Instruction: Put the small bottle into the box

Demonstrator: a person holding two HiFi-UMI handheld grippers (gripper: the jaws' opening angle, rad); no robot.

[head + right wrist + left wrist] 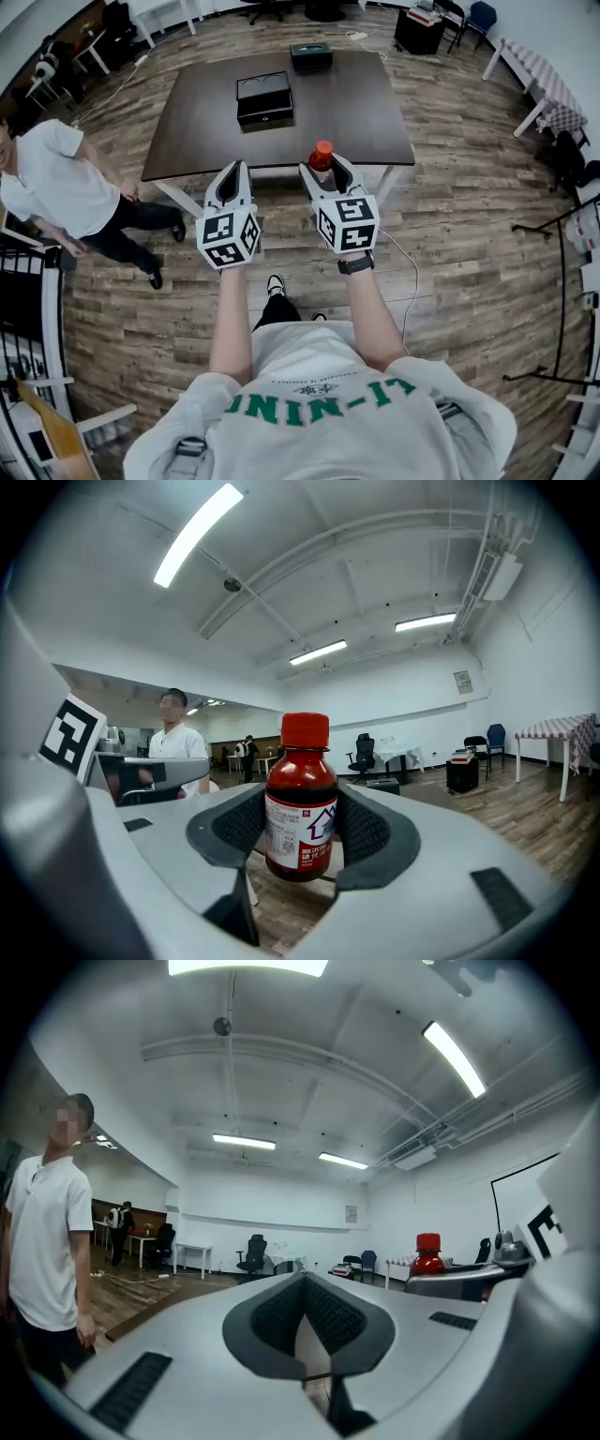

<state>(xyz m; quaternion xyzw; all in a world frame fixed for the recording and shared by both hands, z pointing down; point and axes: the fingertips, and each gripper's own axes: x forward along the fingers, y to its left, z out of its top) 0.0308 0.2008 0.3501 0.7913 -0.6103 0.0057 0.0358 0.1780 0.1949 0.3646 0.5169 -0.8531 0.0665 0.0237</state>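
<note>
On our left, the left gripper [236, 171] hangs empty, its jaws pressed together. Beside it, the right gripper [323, 169] clamps the small bottle [322, 154] upright, red cap on top, over the near edge of the dark table [361, 108]. The box [263, 98] lies ahead and slightly left, so the right hand is nearer. Plank flooring [450, 234] surrounds the table, and a cloth-covered table [548, 89] stands far right.

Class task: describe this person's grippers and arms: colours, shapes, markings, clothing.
The left gripper and right gripper have light grey bodies with dark padded jaws. Each carries a white cube printed with black square markers. A black watch bands the right wrist; the white T-shirt has short sleeves and green lettering.
</note>
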